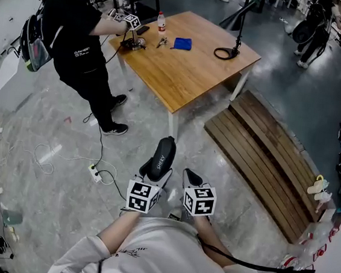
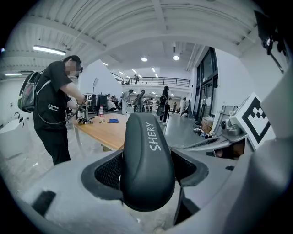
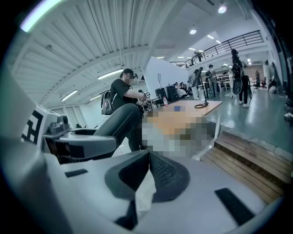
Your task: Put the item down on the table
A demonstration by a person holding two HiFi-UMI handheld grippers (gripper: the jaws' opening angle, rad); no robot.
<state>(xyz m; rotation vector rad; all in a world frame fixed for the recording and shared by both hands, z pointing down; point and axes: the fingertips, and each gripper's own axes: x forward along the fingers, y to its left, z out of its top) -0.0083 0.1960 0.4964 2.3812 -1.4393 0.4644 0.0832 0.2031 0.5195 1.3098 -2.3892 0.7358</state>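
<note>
Left gripper (image 2: 149,176): jaws spread wide and closed on a dark oblong case (image 2: 147,137), the mesh pads pressing on its two long sides near the lower end. Most of the case stands out ahead of the jaws, with white lettering along its upper face. Right gripper (image 3: 147,171): pads drawn together at the tips, nothing between them, carried just beside the left one.

Handling (judged): the case looks like a rigid moulded shell, light and not fragile, with a smooth, rounded matte skin that could slide or pivot in a loose hold. The grip across its narrow width suits it. A hold nearer the middle would tip less, since so much of its length overhangs the jaws.

Setting, head view: both grippers are held close to the wearer's body above the grey floor (image 1: 57,121), the case pointing toward a wooden counter (image 1: 189,74) that lies well apart from it. A blue cloth (image 1: 182,43) and a bottle (image 1: 162,22) sit at the far side, where a person (image 1: 79,26) stands working. The near half of the counter is bare. A slatted wooden platform (image 1: 271,155) lies to the right.
</note>
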